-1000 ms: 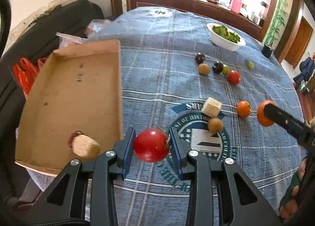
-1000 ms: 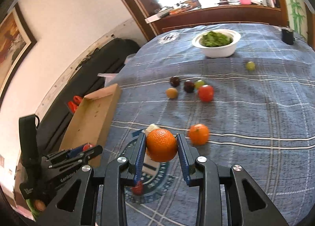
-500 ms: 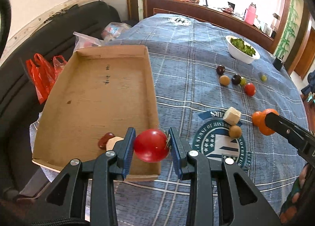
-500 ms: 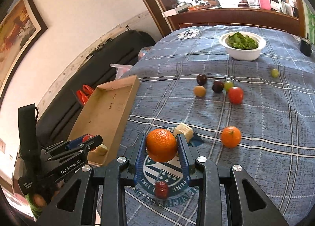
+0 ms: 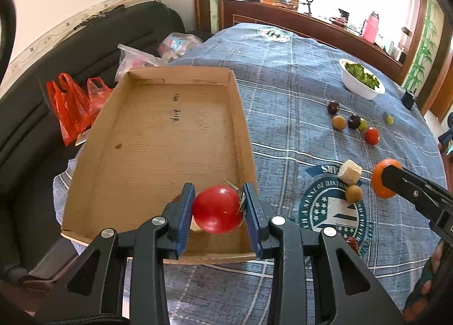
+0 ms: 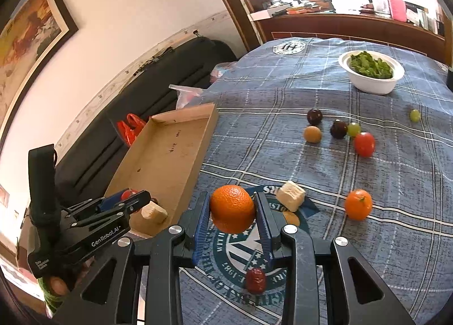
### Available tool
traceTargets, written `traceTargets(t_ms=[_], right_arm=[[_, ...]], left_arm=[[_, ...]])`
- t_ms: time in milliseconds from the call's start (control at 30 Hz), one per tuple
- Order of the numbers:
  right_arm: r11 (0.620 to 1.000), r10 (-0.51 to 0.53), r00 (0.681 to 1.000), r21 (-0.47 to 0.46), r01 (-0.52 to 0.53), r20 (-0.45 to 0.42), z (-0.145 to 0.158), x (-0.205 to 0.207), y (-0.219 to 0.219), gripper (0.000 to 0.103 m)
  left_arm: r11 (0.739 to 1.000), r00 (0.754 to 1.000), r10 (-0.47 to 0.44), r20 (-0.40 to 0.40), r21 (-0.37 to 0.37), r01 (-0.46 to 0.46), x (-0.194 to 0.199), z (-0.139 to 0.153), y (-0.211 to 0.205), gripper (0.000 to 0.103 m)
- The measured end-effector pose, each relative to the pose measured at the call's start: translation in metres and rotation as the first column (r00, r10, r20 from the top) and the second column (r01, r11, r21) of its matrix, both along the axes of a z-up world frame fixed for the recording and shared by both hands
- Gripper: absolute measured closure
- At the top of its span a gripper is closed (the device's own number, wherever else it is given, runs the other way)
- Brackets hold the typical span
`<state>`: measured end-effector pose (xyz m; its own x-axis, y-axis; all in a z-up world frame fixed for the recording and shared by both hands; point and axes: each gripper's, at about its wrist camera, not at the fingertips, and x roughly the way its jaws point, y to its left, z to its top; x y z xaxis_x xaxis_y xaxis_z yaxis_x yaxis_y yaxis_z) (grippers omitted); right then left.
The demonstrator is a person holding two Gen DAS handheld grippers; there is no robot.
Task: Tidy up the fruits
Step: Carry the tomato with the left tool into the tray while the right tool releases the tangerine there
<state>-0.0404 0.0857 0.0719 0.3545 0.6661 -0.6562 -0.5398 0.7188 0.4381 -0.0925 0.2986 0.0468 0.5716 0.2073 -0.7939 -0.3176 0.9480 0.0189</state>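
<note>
My left gripper [image 5: 218, 208] is shut on a red tomato [image 5: 218, 209] and hangs over the near right corner of the cardboard tray [image 5: 158, 138]. A pale chunk [image 6: 154, 213] lies in that corner, partly hidden behind the tomato in the left wrist view. Over the table's round emblem, my right gripper [image 6: 232, 210] is shut on an orange [image 6: 232, 208]; the same orange [image 5: 380, 180] shows right of the tray in the left wrist view. Loose on the blue cloth are a smaller orange [image 6: 358, 204], a red tomato [image 6: 364, 144], dark plums [image 6: 314, 116], a brown fruit [image 6: 312, 134] and green grapes [image 6: 414, 114].
A white bowl of greens [image 6: 371, 71] stands at the far side. A pale cube [image 6: 291, 195] and a small dark red fruit [image 6: 255, 279] lie on the emblem. A black sofa with red bags [image 5: 75, 106] runs left of the table. The tray overhangs the table's left edge.
Both grippers have moved left toward the tray with their fruit. The tomato, earlier over the cloth beside the tray, now hangs over the tray's near corner.
</note>
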Motion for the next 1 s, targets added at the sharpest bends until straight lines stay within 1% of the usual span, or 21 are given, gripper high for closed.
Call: traceTargets(t_ms=[200, 467, 667, 767, 1000], right_arm=[[0.999, 0.040, 0.999, -0.004, -0.040, 0.003, 0.000, -0.003, 0.020, 0.071], [0.994, 0.106, 0.994, -0.010, -0.106, -0.007, -0.006, -0.006, 0.052, 0.071], [0.988, 0.154, 0.988, -0.014, -0.155, -0.019, -0.010, -0.006, 0.082, 0.071], [0.982, 0.186, 0.982, -0.020, -0.186, -0.017, -0.012, -0.005, 0.103, 0.071], [0.971, 0.233, 0.972, -0.047, -0.233, -0.024, -0.021, -0.001, 0.147, 0.071]], left_arm=[[0.998, 0.998, 0.060, 0.003, 0.001, -0.060, -0.005, 0.000, 0.026, 0.071], [0.989, 0.989, 0.146, 0.003, -0.002, -0.146, -0.013, -0.002, 0.062, 0.071], [0.983, 0.983, 0.183, -0.002, -0.006, -0.183, -0.012, -0.006, 0.082, 0.071], [0.980, 0.980, 0.196, -0.016, -0.018, -0.196, -0.007, -0.012, 0.091, 0.071], [0.974, 0.973, 0.225, -0.043, -0.015, -0.226, 0.001, -0.024, 0.104, 0.071]])
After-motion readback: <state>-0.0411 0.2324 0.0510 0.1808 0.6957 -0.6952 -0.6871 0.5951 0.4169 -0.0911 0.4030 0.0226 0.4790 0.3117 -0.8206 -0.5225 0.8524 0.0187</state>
